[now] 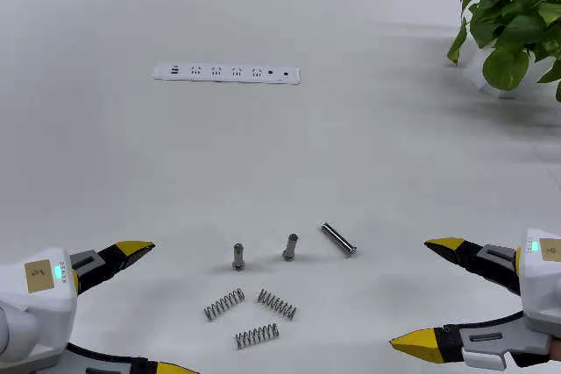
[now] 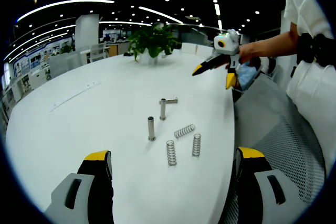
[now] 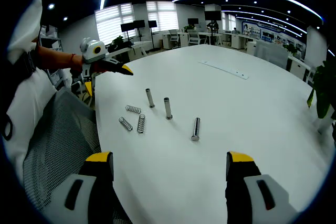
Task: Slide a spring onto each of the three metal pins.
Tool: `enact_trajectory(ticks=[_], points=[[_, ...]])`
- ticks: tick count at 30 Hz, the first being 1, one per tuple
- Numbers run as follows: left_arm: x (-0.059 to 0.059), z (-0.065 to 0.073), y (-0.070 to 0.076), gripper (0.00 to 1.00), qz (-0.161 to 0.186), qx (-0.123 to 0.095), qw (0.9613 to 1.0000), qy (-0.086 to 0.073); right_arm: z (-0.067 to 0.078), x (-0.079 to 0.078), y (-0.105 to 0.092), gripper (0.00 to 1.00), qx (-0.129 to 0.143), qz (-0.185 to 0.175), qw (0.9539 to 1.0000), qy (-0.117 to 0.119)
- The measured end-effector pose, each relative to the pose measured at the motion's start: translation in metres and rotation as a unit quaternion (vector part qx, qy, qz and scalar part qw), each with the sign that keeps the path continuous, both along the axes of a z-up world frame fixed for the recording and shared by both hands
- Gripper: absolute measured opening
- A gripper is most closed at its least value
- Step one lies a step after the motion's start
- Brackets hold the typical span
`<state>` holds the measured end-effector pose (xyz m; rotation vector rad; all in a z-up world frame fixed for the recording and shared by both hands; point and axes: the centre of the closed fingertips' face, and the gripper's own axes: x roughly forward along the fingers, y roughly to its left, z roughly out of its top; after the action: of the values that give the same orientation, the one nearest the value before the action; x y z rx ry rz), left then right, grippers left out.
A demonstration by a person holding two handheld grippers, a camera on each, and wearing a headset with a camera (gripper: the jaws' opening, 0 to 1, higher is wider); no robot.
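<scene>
While nothing is gripped yet, the head view shows the left gripper (image 1: 149,308) at lower left and the right gripper (image 1: 427,291) at lower right. Both have jaws spread wide and empty, well apart from the parts on the white table (image 1: 368,155). Between them stand a first upright pin (image 1: 238,256) and a second upright pin (image 1: 290,247); the third pin (image 1: 337,239) lies on its side just to their right. Nearer the person lie the left spring (image 1: 224,303), right spring (image 1: 277,304) and near spring (image 1: 257,335), close together, none on a pin. A power strip (image 1: 226,72) and a plant (image 1: 513,15) sit far back. Left gripper view: own jaws wide, holding nothing; springs ahead, pins behind them, right gripper raised beyond. Right gripper view: own jaws equally wide and empty; lying pin nearest, springs further off. Judged risks: the upright pins look narrow-based, so a sideways nudge from a spring or jaw tip could topple them. The lying pin could roll when pinched. A hard pinch could shoot a spring out, and the springs lie close enough to catch two at once.
</scene>
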<state>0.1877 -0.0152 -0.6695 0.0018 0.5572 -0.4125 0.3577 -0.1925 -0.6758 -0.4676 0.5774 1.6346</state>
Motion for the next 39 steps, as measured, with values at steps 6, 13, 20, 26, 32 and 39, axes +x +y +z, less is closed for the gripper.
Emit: enact_trajectory(ticks=[6, 13, 20, 26, 32, 39], points=[[0.0, -0.001, -0.001, 1.0, -0.002, -0.002, 1.0, 0.001, 0.0, 0.0, 0.001, 0.89, 0.001, 0.001, 1.0, 0.001], [-0.001, -0.003, -0.002, 1.0, -0.003, -0.003, 1.0, 0.003, -0.001, 0.001, 0.003, 0.89, 0.0, 0.002, 1.0, 0.001], [-0.003, -0.007, 0.002, 1.0, -0.004, -0.004, 1.0, 0.003, -0.001, -0.001, 0.003, 0.89, 0.0, 0.003, 1.0, 0.002], [-0.005, -0.012, 0.007, 1.0, -0.003, -0.005, 1.0, 0.004, -0.001, -0.001, 0.005, 0.89, -0.003, 0.003, 1.0, 0.003], [-0.002, -0.007, 0.001, 1.0, -0.002, -0.007, 1.0, 0.003, -0.002, 0.0, 0.006, 0.89, -0.004, 0.004, 1.0, 0.002], [-0.001, -0.005, -0.002, 1.0, -0.002, -0.009, 1.0, 0.003, -0.002, 0.002, 0.008, 0.89, -0.006, 0.007, 1.0, 0.002]])
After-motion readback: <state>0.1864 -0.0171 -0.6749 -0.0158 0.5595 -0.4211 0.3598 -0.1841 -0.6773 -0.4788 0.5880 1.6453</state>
